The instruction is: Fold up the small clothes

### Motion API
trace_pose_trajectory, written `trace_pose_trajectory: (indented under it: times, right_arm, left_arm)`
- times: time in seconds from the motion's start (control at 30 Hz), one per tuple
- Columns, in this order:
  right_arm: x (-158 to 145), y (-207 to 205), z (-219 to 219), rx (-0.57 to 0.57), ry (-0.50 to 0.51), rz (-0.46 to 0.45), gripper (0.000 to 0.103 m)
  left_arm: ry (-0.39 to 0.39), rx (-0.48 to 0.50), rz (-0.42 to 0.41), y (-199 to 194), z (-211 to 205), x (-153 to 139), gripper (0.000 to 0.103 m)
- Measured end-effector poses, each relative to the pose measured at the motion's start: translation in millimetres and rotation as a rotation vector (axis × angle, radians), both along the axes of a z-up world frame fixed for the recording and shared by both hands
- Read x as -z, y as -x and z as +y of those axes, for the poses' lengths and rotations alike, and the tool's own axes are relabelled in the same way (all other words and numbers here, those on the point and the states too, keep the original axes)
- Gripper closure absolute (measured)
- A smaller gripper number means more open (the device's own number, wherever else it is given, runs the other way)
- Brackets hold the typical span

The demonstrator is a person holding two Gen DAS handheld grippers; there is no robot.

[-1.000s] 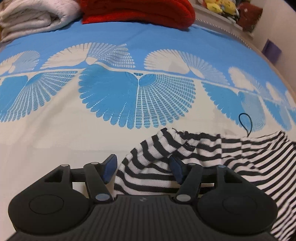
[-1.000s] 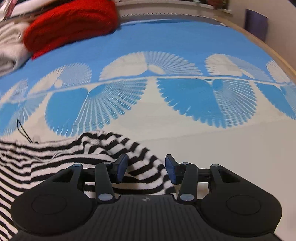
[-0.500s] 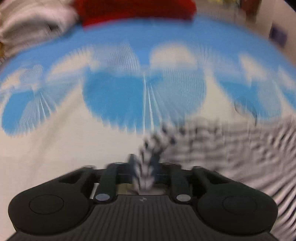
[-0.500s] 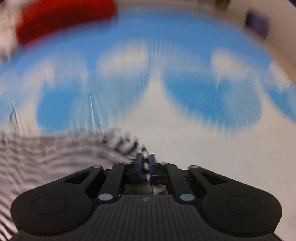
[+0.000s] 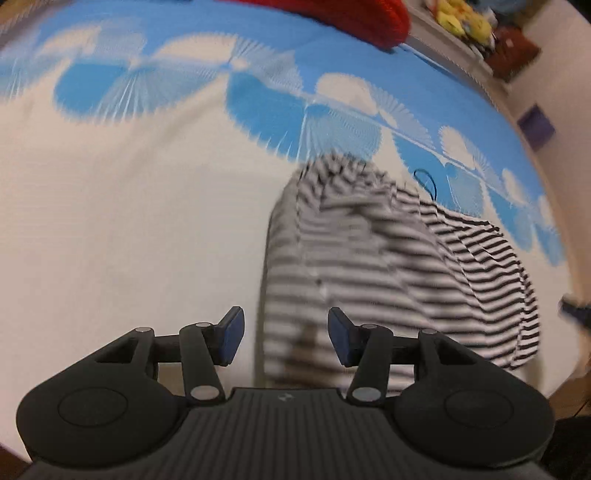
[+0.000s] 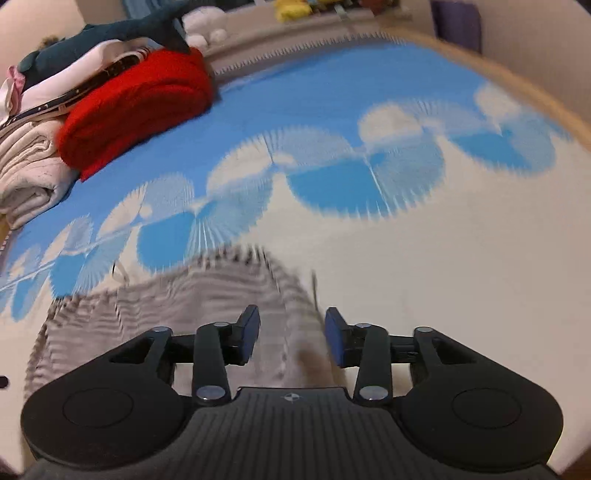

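A black-and-white striped garment (image 5: 369, 258) lies bunched on the bed, blurred by motion. My left gripper (image 5: 286, 338) hovers over its near left edge. Its jaws are opening, the cloth shows in the gap below them, and the blue pads (image 5: 232, 336) do not press on it. In the right wrist view the same garment (image 6: 177, 306) spreads to the left. My right gripper (image 6: 291, 338) is above its near right edge. Those jaws are opening too, with the striped cloth under the gap and free of the pads (image 6: 334, 341).
The bed cover (image 6: 443, 277) is cream with blue fan shapes. A folded red knit (image 6: 136, 107), white folded clothes (image 6: 29, 173) and a dark plush toy (image 6: 110, 33) lie at the far side. A black cord loop (image 5: 428, 182) lies beside the garment.
Half a second ago both grippers were shut on the garment's corners. Now both stand open and have let go, and have pulled back and up, leaving the cloth lying lower in view.
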State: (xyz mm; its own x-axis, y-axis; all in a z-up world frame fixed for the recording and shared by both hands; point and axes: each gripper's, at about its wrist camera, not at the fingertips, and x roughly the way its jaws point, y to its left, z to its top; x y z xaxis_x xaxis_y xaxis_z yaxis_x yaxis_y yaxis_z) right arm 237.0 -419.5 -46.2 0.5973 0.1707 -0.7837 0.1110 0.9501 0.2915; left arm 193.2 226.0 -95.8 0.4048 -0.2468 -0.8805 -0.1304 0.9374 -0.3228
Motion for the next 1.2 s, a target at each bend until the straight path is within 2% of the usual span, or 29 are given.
trace_pose_trajectory:
  times: [0.07, 0.1, 0.13, 0.17, 0.27, 0.37, 0.4, 0.43, 0.47, 0.53, 0.57, 0.6, 0.63, 0.67, 0.7, 0.77, 0.8, 0.87, 0.9, 0.93, 0.97, 1.0, 1.03, 1.07, 1.1, 1.13, 1.17, 1.2]
  right_arm:
    - [21, 18, -9, 0.014, -0.027, 0.071, 0.060]
    - [32, 21, -13, 0.017, -0.035, 0.145, 0.060]
    - [37, 23, -15, 0.025, -0.045, 0.168, 0.060]
    - [38, 25, -17, 0.028, -0.053, 0.162, 0.060]
    - [43, 27, -16, -0.002, -0.035, 0.162, 0.060]
    - [52, 25, -9, -0.047, -0.046, 0.202, 0.060]
    - [54, 24, -6, -0.057, -0.038, 0.209, 0.060]
    - [56, 24, -2, -0.070, -0.025, 0.212, 0.060]
    - [57, 23, 2, -0.085, -0.021, 0.215, 0.062]
    - [54, 25, 3, -0.097, -0.022, 0.196, 0.092]
    - [48, 27, -1, -0.082, -0.046, 0.167, 0.098]
    - [39, 30, -8, -0.053, -0.091, 0.119, 0.100]
    - [28, 36, -20, -0.016, -0.146, 0.060, 0.101]
    - [21, 41, -30, 0.011, -0.181, 0.021, 0.102]
    - [18, 45, -40, 0.038, -0.195, 0.007, 0.102]
    - [26, 50, -52, 0.068, -0.162, 0.069, 0.103]
    - [34, 49, -54, 0.078, -0.097, 0.124, 0.103]
    - [55, 47, -54, 0.094, 0.105, 0.258, 0.103]
    - [62, 47, -60, 0.112, 0.102, 0.292, 0.103]
    - [62, 47, -64, 0.117, 0.061, 0.284, 0.103]
    - [57, 49, -67, 0.119, 0.030, 0.249, 0.103]
    - [51, 51, -68, 0.115, 0.008, 0.202, 0.103]
    - [46, 52, -66, 0.106, -0.020, 0.168, 0.100]
    - [42, 54, -63, 0.095, -0.055, 0.140, 0.099]
    - [40, 54, -60, 0.073, -0.094, 0.127, 0.090]
    - [41, 53, -55, 0.045, -0.127, 0.126, 0.080]
    - [42, 52, -49, 0.022, -0.135, 0.129, 0.059]
    - [43, 51, -41, -0.003, -0.126, 0.134, 0.051]
  left_arm:
    - [0.044, -0.046, 0.091, 8, 5, 16, 0.051]
    - [0.071, -0.064, 0.075, 9, 9, 16, 0.051]
    - [0.080, -0.063, 0.052, 9, 10, 14, 0.051]
    - [0.078, -0.052, 0.050, 8, 10, 15, 0.051]
    - [0.076, -0.042, 0.137, 4, 5, 28, 0.051]
    - [0.085, -0.037, 0.146, 1, 1, 33, 0.051]
    - [0.097, -0.037, 0.150, 1, 0, 35, 0.059]
    - [0.108, -0.029, 0.149, 1, -1, 36, 0.072]
    - [0.115, -0.011, 0.138, 4, -2, 36, 0.102]
    - [0.080, 0.017, 0.023, 6, -5, 20, 0.102]
    - [0.089, 0.012, -0.062, 11, 0, 6, 0.102]
    - [0.120, -0.021, -0.150, 18, 10, -8, 0.102]
    - [0.120, -0.039, -0.195, 24, 16, -16, 0.102]
    - [0.074, -0.041, -0.203, 28, 19, -18, 0.102]
    - [0.027, -0.039, -0.176, 30, 19, -15, 0.102]
    - [-0.016, -0.012, -0.033, 27, 18, 7, 0.102]
    - [-0.056, 0.024, 0.035, 25, 13, 19, 0.102]
    - [-0.118, 0.092, 0.125, 22, 1, 36, 0.102]
    - [-0.137, 0.129, 0.147, 23, -6, 40, 0.101]
    - [-0.157, 0.157, 0.152, 23, -12, 40, 0.101]
    - [-0.173, 0.168, 0.141, 22, -15, 38, 0.098]
    - [-0.181, 0.163, 0.109, 22, -17, 32, 0.091]
    - [-0.177, 0.145, 0.075, 22, -16, 26, 0.085]
    - [-0.166, 0.128, 0.047, 21, -13, 21, 0.069]
    - [-0.141, 0.108, 0.017, 20, -11, 16, 0.063]
    - [-0.120, 0.095, 0.005, 17, -8, 12, 0.063]
    - [-0.111, 0.083, 0.000, 15, -9, 11, 0.063]
    - [-0.111, 0.076, -0.004, 13, -11, 10, 0.063]
